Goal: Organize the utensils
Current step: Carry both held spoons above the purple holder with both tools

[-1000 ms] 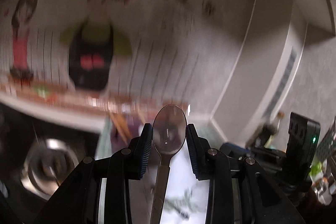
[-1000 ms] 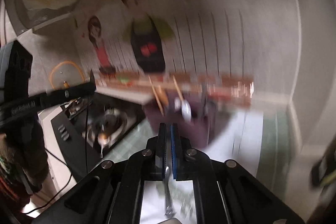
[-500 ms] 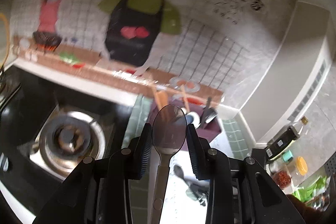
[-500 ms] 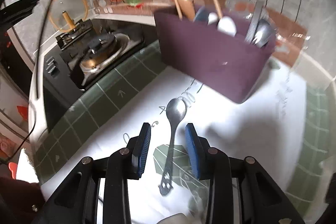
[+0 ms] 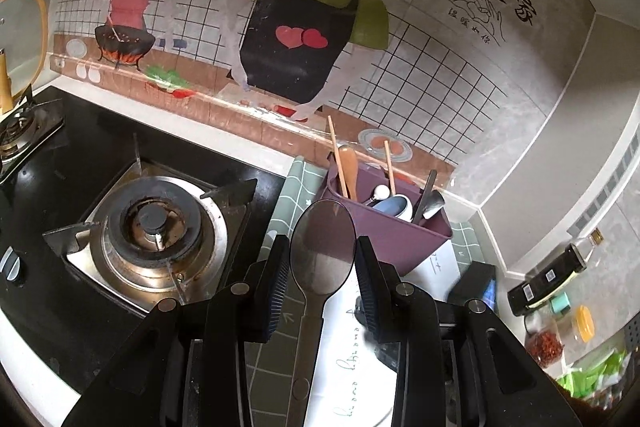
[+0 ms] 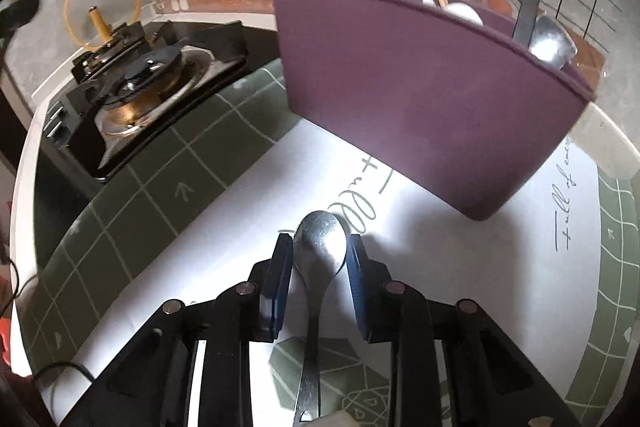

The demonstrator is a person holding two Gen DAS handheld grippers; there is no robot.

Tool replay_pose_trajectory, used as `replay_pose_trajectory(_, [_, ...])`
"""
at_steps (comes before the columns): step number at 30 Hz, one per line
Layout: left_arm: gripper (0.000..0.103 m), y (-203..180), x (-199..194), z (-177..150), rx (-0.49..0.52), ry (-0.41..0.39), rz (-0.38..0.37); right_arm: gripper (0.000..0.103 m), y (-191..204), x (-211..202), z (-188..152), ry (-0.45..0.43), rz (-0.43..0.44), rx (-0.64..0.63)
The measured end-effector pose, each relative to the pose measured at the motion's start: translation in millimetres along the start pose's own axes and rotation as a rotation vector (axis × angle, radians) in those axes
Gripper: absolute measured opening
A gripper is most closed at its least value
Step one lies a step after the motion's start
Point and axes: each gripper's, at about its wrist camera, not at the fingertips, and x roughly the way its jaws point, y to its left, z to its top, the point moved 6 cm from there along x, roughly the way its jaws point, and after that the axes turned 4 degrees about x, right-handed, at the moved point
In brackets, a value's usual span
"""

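Right now the right gripper (image 6: pixel 318 249) is closing around a spoon (image 6: pixel 323 241) lying flat, bowl pointing at the bin (image 6: pixel 420 87). The left gripper (image 5: pixel 322 269) holds a big spoon (image 5: pixel 322 251), half open.

Beyond the jaws, a grey wall (image 5: pixel 532 75) carries a cartoon mural (image 5: pixel 304 27) of two cooks with black calligraphy. Left of the jaws a black gas hob (image 5: pixel 152 223) sits in the white desk (image 5: pixel 24 359). A green grid mat (image 6: pixel 120 211) lies below, daylight falling softly across it.
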Motion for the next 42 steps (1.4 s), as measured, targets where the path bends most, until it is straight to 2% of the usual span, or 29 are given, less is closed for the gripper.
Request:
replay_pose_trajectory(5, [0.034, -10, 6, 5, 0.001, -0.004, -0.038, 0.024, -9, -49, 8, -0.121, 0.025, 0.069])
replay_pose_trajectory(6, [0.034, -15, 4, 11, -0.004, -0.022, -0.058, 0.01, -13, -65, 12, -0.156, 0.032, 0.09])
replay_pose_trajectory(7, [0.034, -19, 2, 19, -0.003, -0.039, -0.075, 0.005, -14, -76, 17, -0.179, 0.038, 0.102])
replay_pose_trajectory(11, [0.034, -51, -11, 69, 0.068, -0.145, -0.131, 0.006, -23, -159, 62, -0.387, 0.04, 0.112])
replay_pose_trajectory(13, [0.034, -59, -15, 84, 0.076, -0.167, -0.149, 0.006, -23, -176, 81, -0.408, 0.041, 0.089])
replay_pose_trajectory(15, [0.034, -62, -16, 90, 0.079, -0.175, -0.155, 0.006, -26, -178, 88, -0.362, 0.086, 0.06])
replay_pose_trajectory(16, [0.034, -62, -15, 90, 0.084, -0.174, -0.151, 0.011, -26, -169, 87, -0.316, 0.102, 0.045])
replay_pose_trajectory(17, [0.034, -60, -13, 87, 0.085, -0.167, -0.142, 0.022, -26, -162, 84, -0.287, 0.11, 0.035])
replay_pose_trajectory(19, [0.034, -52, -7, 78, 0.073, -0.136, -0.124, 0.034, -23, -135, 69, -0.207, 0.128, 0.014])
replay_pose_trajectory(23, [0.034, -31, 0, 57, 0.038, -0.081, -0.073, 0.034, -4, -65, 25, -0.031, 0.163, -0.021])
replay_pose_trajectory(26, [0.034, -14, -1, 42, 0.009, -0.054, -0.033, 0.034, 15, -32, -1, 0.043, 0.186, -0.071])
replay_pose_trajectory(31, [0.034, 2, -12, 25, -0.012, -0.042, 0.018, 0.034, 33, 0, -14, 0.099, 0.189, -0.134])
replay_pose_trajectory(33, [0.034, 7, -17, 19, -0.023, -0.042, 0.035, 0.034, 36, 5, -11, 0.079, 0.167, -0.158])
replay_pose_trajectory(35, [0.034, 10, -21, 15, -0.032, -0.042, 0.043, 0.026, 40, 7, -9, 0.064, 0.121, -0.196])
replay_pose_trajectory(37, [0.034, 12, -23, 11, -0.036, -0.04, 0.047, 0.024, 44, 8, -10, 0.046, 0.074, -0.242])
replay_pose_trajectory(42, [0.034, 9, -22, 3, -0.041, -0.027, 0.035, 0.024, 35, -19, -7, -0.017, 0.099, -0.186])
